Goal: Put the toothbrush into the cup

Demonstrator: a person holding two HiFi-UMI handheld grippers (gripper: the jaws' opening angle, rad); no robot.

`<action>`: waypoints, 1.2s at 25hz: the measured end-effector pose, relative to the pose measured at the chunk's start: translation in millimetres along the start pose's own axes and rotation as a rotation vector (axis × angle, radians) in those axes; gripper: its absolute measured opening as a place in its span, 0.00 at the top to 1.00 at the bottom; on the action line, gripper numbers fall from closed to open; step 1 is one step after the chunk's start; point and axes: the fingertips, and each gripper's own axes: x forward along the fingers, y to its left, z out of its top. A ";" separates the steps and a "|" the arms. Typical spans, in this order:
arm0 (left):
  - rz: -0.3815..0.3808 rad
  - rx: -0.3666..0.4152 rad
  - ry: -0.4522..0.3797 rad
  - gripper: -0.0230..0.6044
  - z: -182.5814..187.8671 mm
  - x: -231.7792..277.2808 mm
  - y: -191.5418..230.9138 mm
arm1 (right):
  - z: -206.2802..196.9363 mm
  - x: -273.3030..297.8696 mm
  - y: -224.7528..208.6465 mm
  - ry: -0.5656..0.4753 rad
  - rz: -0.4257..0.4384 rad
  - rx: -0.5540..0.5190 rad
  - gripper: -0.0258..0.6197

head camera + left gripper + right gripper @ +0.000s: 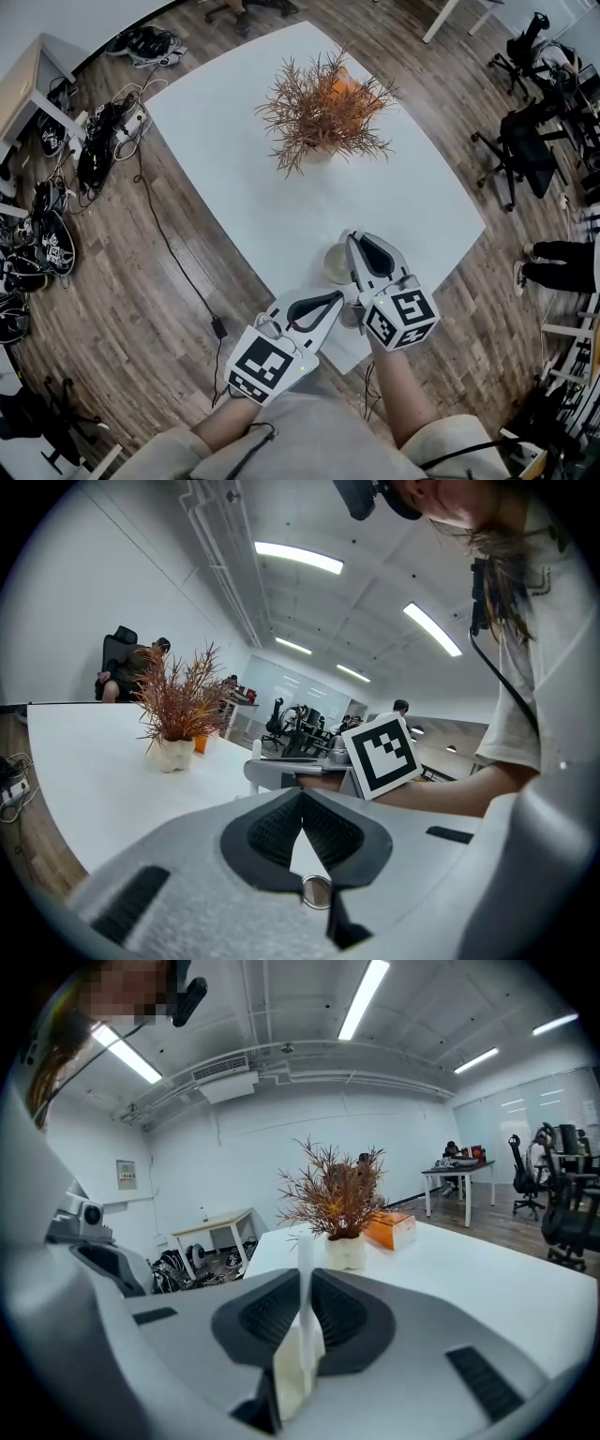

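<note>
My right gripper (351, 236) is at the near edge of the white table (234, 159), its jaws pointing away from me. In the right gripper view it (307, 1274) is shut on a thin white toothbrush (306, 1246), which stands upright between the pads. A pale cup (335, 265) stands on the table right beside that gripper's left side, partly hidden by it. My left gripper (348, 296) sits just nearer, pointing right toward the right gripper's body. Its jaws (302, 801) are shut with nothing between them.
A dry brown plant in a white pot (323, 108) stands mid-table with an orange box (344, 82) behind it. Cables and bags (103, 141) lie on the floor at left. Office chairs (520, 150) and a person's legs (553, 255) are at right.
</note>
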 end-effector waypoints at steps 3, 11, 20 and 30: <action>0.000 -0.001 -0.001 0.95 -0.6 0.3 0.5 | -2.0 2.2 -0.5 0.007 -0.001 0.003 0.88; -0.003 -0.008 -0.001 0.95 -1.7 1.8 0.6 | -9.2 8.0 -3.6 0.060 0.004 -0.009 0.88; -0.006 -0.010 -0.011 0.95 -0.6 2.2 -1.2 | -12.1 9.9 -4.6 0.081 0.011 0.006 0.88; -0.005 -0.004 -0.009 0.95 -1.5 2.4 -5.3 | -13.7 1.8 -9.9 0.082 -0.014 0.013 0.88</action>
